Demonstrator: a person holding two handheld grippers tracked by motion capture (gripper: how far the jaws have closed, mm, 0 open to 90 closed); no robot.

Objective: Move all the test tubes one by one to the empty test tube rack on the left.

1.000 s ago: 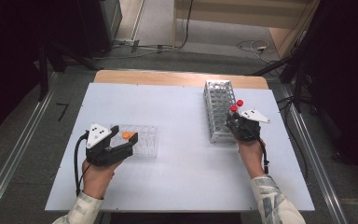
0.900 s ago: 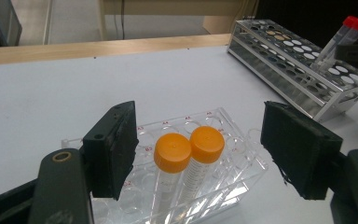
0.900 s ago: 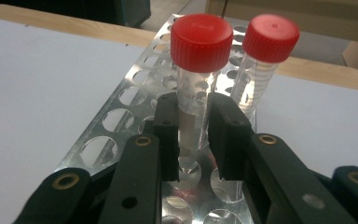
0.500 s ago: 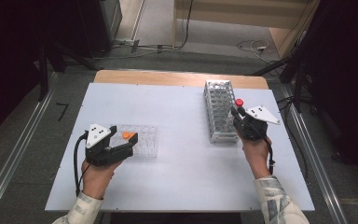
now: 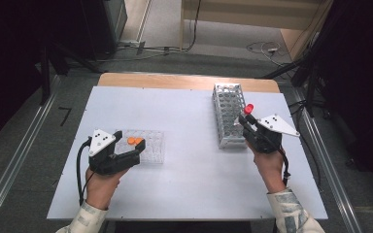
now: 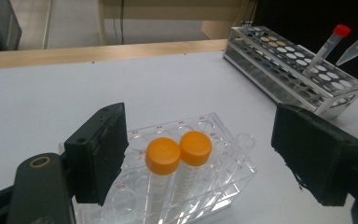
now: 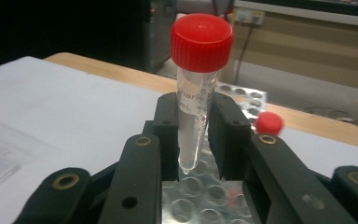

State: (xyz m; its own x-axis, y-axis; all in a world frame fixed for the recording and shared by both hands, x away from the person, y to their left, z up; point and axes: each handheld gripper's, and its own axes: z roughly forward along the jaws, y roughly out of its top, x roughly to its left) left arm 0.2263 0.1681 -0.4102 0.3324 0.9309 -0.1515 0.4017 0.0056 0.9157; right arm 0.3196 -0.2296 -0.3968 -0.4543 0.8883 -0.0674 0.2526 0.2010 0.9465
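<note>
My left gripper [image 5: 130, 141] rests on the table at the near left, open. Its jaws have just been opening and stand either side of two orange-capped tubes [image 6: 179, 154] without touching them. The tubes sit in a clear plastic rack [image 5: 151, 147]. My right gripper [image 5: 243, 122] is shut on a clear red-capped tube [image 7: 198, 84], held upright just above the near end of a white metal rack [image 5: 227, 114]. Another red cap [image 7: 269, 123] shows behind it. In the left gripper view the held red-capped tube [image 6: 328, 44] leans over that rack.
The white table top [image 5: 189, 184] runs between the two racks. A wooden strip [image 5: 184, 81] edges its far side. Metal rails run along the floor on both sides, and cables lie on the floor beyond the table.
My right gripper has risen with the red-capped tube, lifting it higher over the metal rack. My left gripper stays put with its jaws wider apart.
</note>
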